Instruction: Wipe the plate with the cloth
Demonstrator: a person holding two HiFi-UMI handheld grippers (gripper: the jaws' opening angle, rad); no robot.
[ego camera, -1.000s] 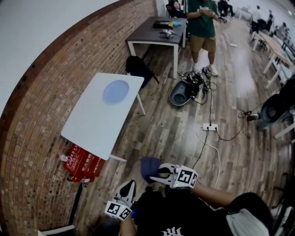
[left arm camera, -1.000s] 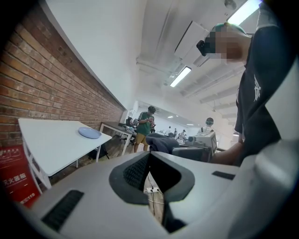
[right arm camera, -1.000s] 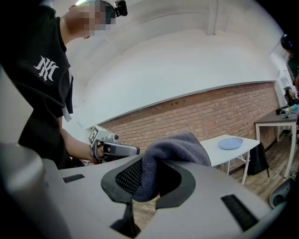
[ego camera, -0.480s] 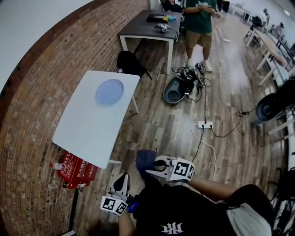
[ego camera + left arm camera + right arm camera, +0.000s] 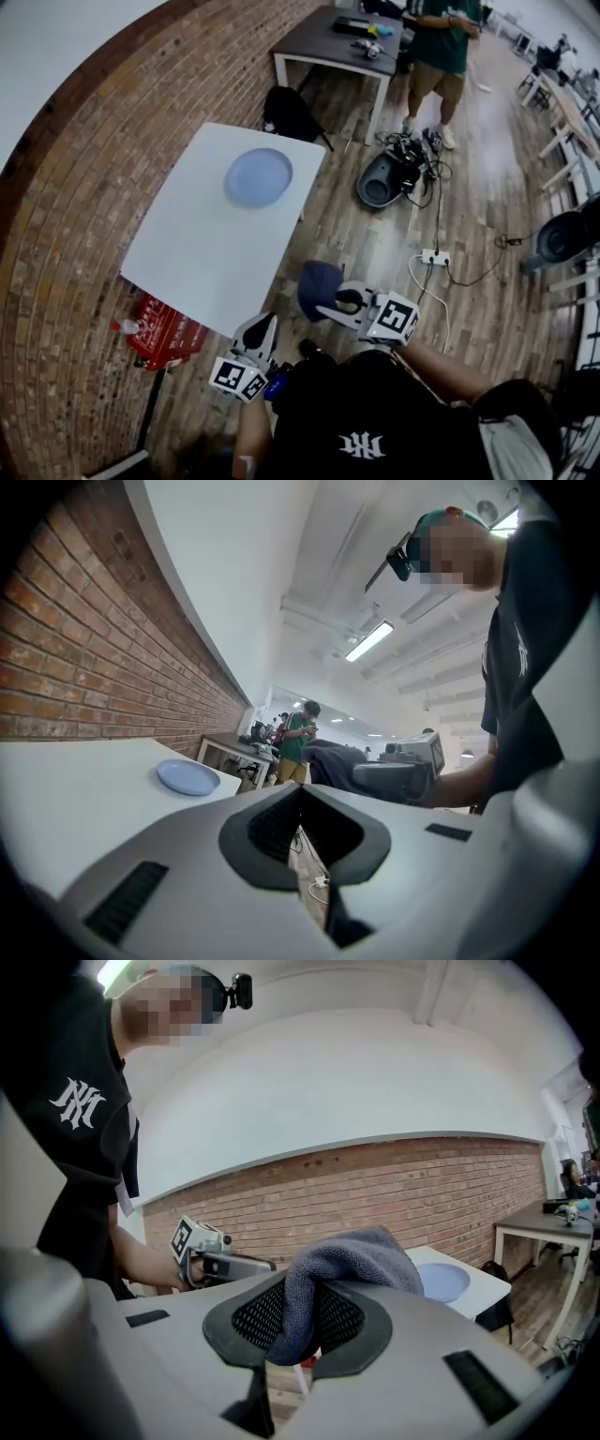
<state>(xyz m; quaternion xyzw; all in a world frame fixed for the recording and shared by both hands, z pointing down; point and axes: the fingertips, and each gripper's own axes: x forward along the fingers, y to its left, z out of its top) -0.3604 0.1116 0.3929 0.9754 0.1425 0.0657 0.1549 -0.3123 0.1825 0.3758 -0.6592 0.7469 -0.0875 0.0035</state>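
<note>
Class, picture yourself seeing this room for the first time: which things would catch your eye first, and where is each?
The pale blue plate stands out, alone near the far end of the white table that runs along the brick wall. Nearer the camera, the right tool is shut on a dark grey-blue cloth, up in the air beside the table's near edge and well short of the plate.

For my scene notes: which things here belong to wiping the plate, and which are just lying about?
Job: plate; cloth, held in the right gripper; white table.
Lying about: backpack; power strip; red box; dark table.
</note>
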